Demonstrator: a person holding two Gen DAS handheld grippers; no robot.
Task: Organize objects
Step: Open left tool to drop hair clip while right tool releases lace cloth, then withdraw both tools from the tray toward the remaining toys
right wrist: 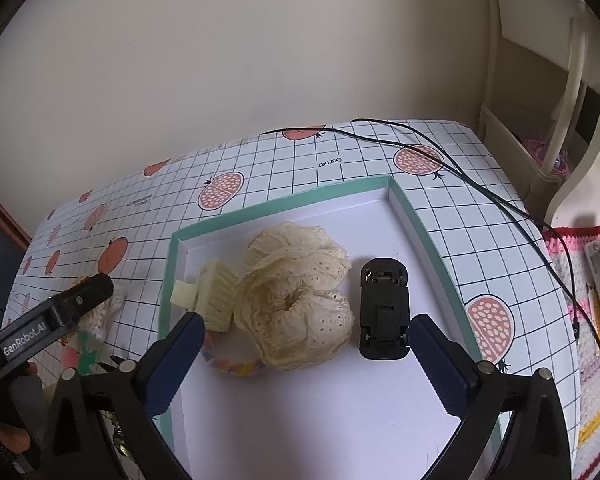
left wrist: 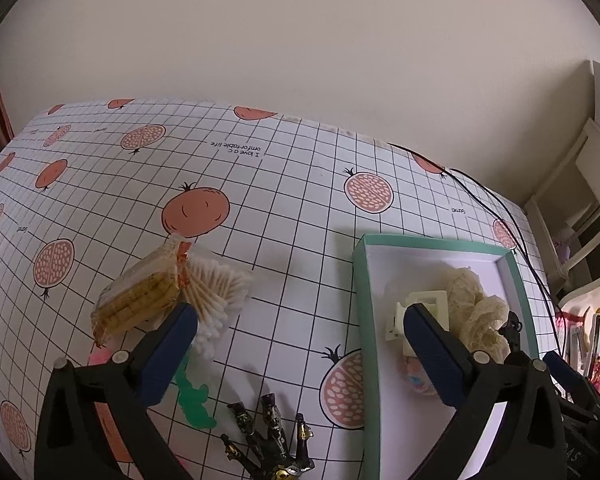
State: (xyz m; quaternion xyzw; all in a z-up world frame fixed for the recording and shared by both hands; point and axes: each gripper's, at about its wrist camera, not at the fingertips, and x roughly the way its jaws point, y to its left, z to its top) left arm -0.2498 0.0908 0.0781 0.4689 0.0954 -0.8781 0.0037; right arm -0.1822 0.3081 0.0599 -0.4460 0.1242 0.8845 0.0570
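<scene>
The right gripper (right wrist: 306,334) is held with fingers spread wide, empty, over the teal-rimmed tray (right wrist: 424,232). Inside the tray, a black toy car (right wrist: 383,308) lies overturned beside a cream lace scrunchie (right wrist: 296,300), with a cream hair claw (right wrist: 214,300) further left. The left gripper (left wrist: 300,328), also wide open and empty, is held left of the tray, above cotton swabs (left wrist: 220,292) and packaged biscuits (left wrist: 140,300).

The near half of the teal-rimmed tray (right wrist: 424,232) floor lies bare. Farther in, a cream hair clip (right wrist: 216,300), lace scrunchie (right wrist: 296,300) and black toy car (right wrist: 384,308) crowd it. Open counter (left wrist: 300,208) separates the tray from the cotton swabs (left wrist: 216,292); a black cable (right wrist: 480,192) crosses, apparently lying flat.
</scene>
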